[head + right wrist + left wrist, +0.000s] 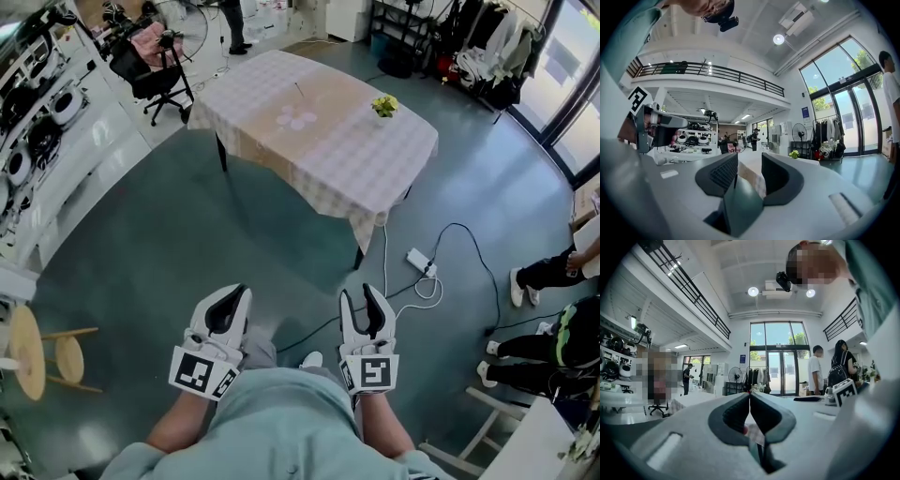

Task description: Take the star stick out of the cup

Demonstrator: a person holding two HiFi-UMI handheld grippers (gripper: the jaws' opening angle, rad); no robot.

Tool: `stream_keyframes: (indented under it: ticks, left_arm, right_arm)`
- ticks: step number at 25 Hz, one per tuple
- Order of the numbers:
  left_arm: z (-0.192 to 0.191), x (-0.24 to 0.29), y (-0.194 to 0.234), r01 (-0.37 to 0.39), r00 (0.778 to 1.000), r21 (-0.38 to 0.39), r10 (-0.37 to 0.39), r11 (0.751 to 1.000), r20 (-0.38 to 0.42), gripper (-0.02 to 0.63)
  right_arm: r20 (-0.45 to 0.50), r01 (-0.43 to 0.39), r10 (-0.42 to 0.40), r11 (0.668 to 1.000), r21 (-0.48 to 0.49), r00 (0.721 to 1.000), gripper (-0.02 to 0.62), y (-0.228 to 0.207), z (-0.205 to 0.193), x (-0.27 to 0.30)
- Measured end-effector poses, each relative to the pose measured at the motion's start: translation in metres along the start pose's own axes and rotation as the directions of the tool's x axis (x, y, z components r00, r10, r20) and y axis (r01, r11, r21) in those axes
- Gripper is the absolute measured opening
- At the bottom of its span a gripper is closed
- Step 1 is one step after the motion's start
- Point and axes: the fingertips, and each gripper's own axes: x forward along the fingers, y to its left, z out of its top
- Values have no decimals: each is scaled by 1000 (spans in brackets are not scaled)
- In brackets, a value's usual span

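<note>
Nothing done yet: left gripper (233,292) jaws closed on nothing, right gripper (358,294) jaws apart and empty, star stick (298,92) standing untouched well ahead of both.

The left gripper (232,294) and the right gripper (359,298) are being held side by side just ahead of the torso, near each other but not touching, both pointing level and forward. The left forearm (178,427) and the right forearm (386,433) are reaching out bare from a pale green shirt (281,422). On the left gripper the jaws are meeting at the tips, pinching nothing. On the right gripper the jaws are standing apart, and nothing is sitting in the gap. The left marker cube (202,370) and the right marker cube (370,372) are facing upward.
</note>
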Motion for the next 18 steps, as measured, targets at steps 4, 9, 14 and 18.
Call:
stream_keyframes:
  ticks: [4,9,14,18]
  left_arm:
    - [-3,7,10,2,1000,-26,-3,1000,-7,12]
    - [-5,25,37,46,999,-31,-46,998,-4,14]
    - [5,39,90,73,997,-9,-73,997,11,17]
    - [9,47,133,83,996,-11,-83,996,15,21]
  right_arm:
    - [-14,2,-2,1000,12,1000,172,0,-4,9]
    - [-21,59,-59,998,18,998,193,-2,-7,32]
    - [-17,83,-83,996,10,996,193,21,-2,75]
    - [-8,91,-91,996,1,996,193,40,7,110]
